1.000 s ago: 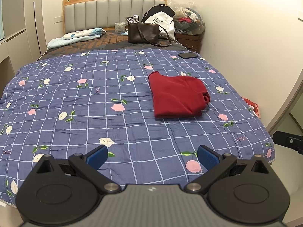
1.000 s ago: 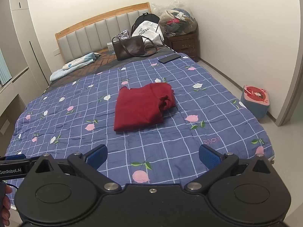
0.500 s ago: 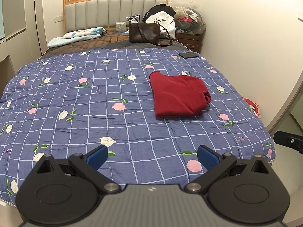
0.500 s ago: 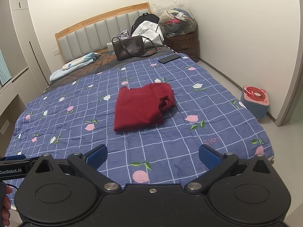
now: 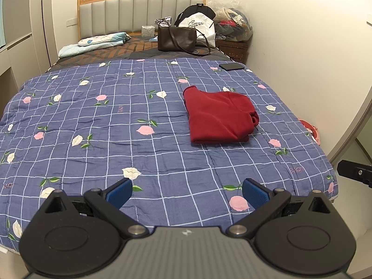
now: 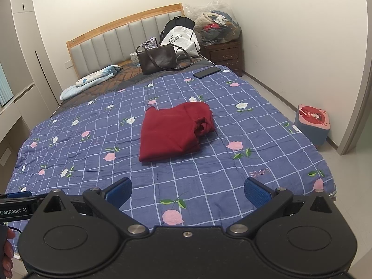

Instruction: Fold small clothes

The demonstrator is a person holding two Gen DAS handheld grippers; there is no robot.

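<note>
Right wrist view: red garment [image 6: 173,131] lies folded on the bed [image 6: 232,181].
We hold both tools, left tool [image 5: 186,191] and right tool [image 6: 187,191], spread wide and empty; folding looks done.

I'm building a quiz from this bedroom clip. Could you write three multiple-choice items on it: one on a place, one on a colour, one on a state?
1. Where does the dark phone lie?
A. on the quilt near the head end
B. on the floor
C. on the nightstand

2. What colour is the folded garment?
A. green
B. dark red
C. white

3. How do the left gripper and right gripper stand?
A. both shut on cloth
B. one open, one shut
C. both open, holding nothing

Answers:
1. A, it rests on the blue checked quilt close to the brown handbag.
2. B, dark red in both views.
3. C, each gripper's blue pads are wide apart, with only quilt between.
</note>
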